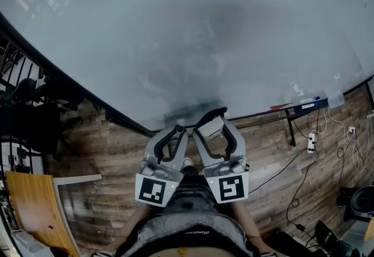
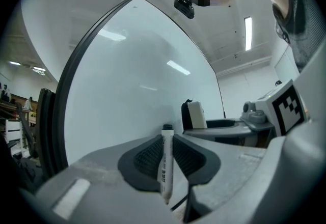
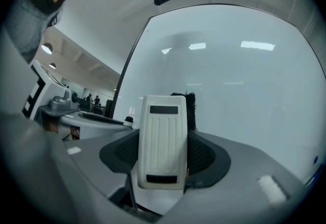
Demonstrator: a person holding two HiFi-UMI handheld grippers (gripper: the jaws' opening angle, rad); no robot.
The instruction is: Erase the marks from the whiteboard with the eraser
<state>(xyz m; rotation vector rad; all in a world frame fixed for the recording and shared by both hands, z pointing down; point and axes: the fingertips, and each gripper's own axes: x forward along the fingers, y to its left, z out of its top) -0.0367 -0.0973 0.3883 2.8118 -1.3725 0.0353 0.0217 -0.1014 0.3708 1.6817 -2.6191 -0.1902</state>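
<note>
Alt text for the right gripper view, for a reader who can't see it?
The right gripper's jaws are shut on a white eraser, held upright, its dark felt toward the whiteboard that fills the background. At left, the left gripper holds a marker, only its cap showing.

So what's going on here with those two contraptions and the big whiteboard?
A person stands at a whiteboard with a pair of tongs in each hand. The left tongs are shut on a marker, the right tongs on a white eraser. Both are held low, by the person's waist. The board shows no clear marks, only a faint grey haze.
</note>
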